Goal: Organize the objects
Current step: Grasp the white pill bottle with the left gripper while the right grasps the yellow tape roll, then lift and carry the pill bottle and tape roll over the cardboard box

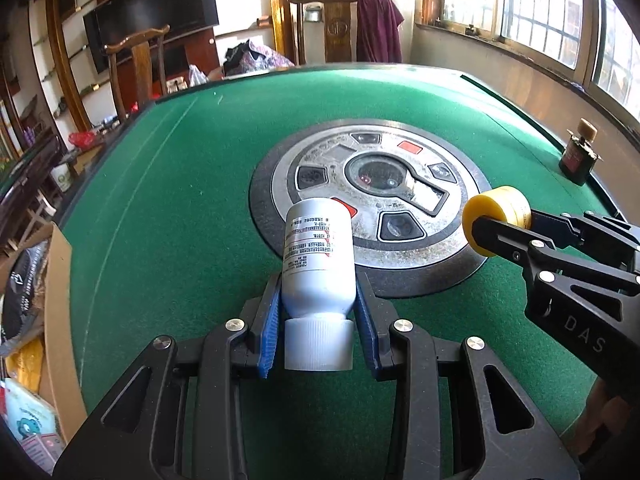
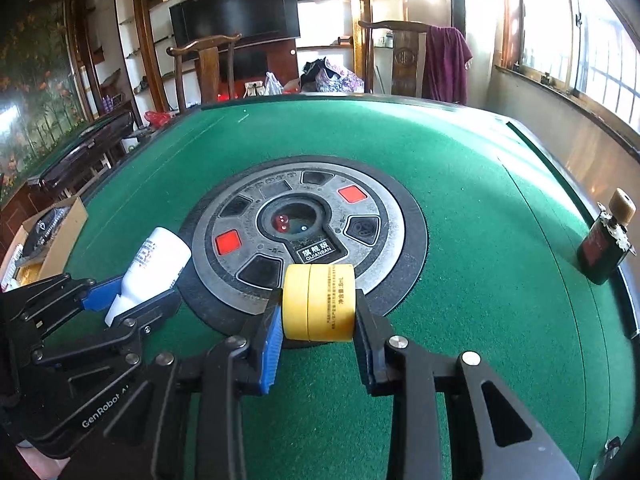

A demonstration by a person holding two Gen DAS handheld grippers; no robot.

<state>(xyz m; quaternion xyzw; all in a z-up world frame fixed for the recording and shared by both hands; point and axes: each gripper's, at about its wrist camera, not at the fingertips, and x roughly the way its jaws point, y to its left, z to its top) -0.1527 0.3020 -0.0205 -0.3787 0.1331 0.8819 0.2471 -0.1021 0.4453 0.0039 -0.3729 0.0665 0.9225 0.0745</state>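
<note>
My left gripper (image 1: 318,312) is shut on a white plastic bottle (image 1: 318,256), cap toward the camera, held above the green felt table (image 1: 160,220). Its blue pads (image 1: 272,320) press the bottle's neck end. My right gripper (image 2: 318,320) is shut on a small yellow round jar (image 2: 320,302), lying on its side between the pads. In the left wrist view the right gripper (image 1: 490,226) comes in from the right with the yellow jar (image 1: 496,216). In the right wrist view the left gripper (image 2: 132,292) shows at the left with the white bottle (image 2: 152,268).
A round metal control panel (image 1: 372,196) with red buttons and dice sits in the table's middle. A dark green bottle with a wooden stopper (image 2: 604,244) stands by the right rim. An open cardboard box (image 1: 48,304) lies off the left edge. Wooden chairs (image 1: 136,64) stand behind.
</note>
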